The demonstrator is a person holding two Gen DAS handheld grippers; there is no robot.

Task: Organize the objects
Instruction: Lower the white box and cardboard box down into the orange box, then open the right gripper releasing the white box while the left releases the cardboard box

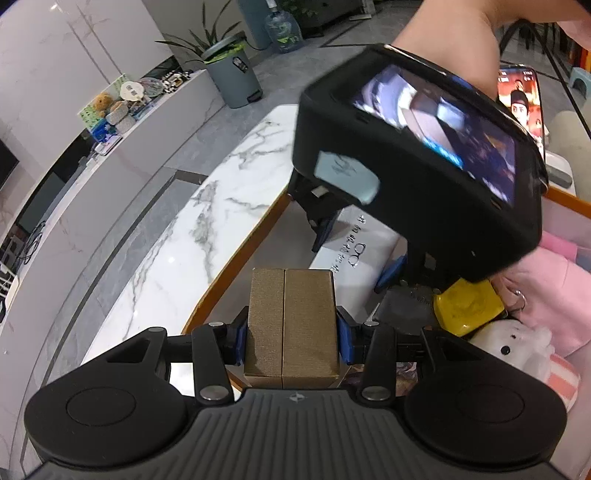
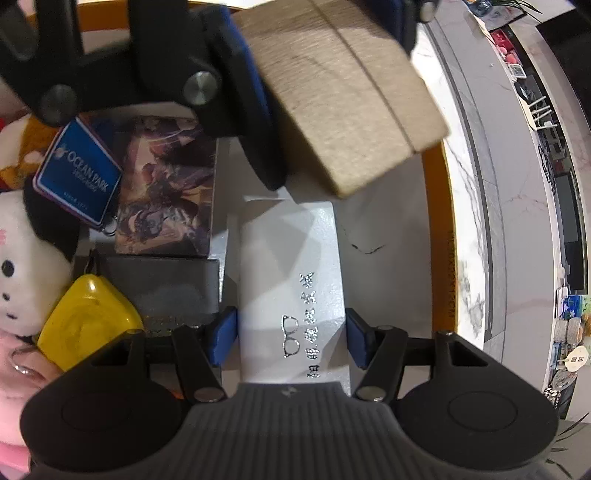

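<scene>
While the left tool (image 1: 291, 332) pinches the gold box (image 1: 291, 325) at frame centre, the orange tray rim (image 1: 236, 273) and marble worktop (image 1: 207, 221) lie left. Right view: right tool (image 2: 291, 332) clamps the white case (image 2: 291, 280); tray rim at right.

The counter (image 1: 207, 236) has a white marble top with grey veins. Beside it the floor (image 1: 155, 184) is of grey tiles. A long white low cabinet (image 1: 122, 147) stands along the marble wall (image 1: 55, 66). Near its far end are a grey bin (image 1: 236, 79), a plant (image 1: 207, 40) and a water bottle (image 1: 282, 29).
</scene>
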